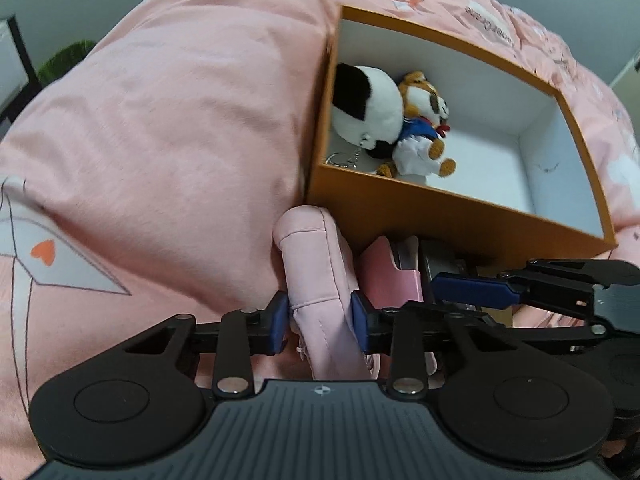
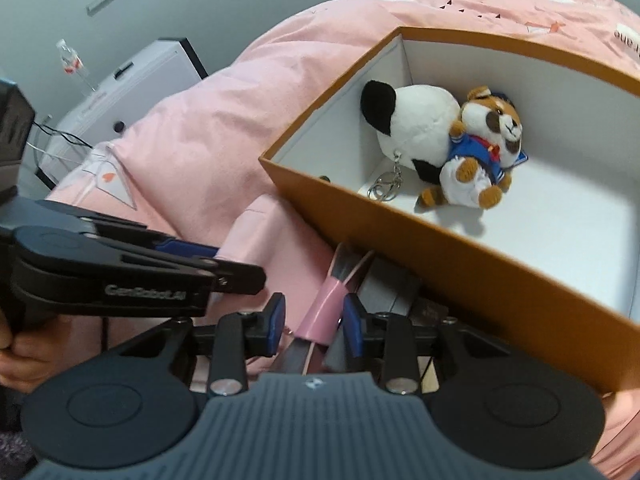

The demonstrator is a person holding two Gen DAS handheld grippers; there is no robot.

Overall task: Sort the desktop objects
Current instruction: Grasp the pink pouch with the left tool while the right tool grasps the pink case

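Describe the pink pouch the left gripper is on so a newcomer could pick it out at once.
Start at the orange box with white walls on the pink bedding. Just outside its near-left corner lies the soft pink pouch, running lengthwise toward the camera, and the left gripper has its blue pads closed on it. Unlike the glossy pink makeup brush beside it, it is padded matte fabric with stitched seams.

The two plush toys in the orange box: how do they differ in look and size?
The black-and-white plush is the bigger, a round ball shape; the tiger plush is smaller, with distinct limbs. The black-and-white plush is bare and has a metal keyring; the tiger plush is orange-brown and wears a blue-and-white sailor outfit. Both lie touching in the same corner of the orange box.
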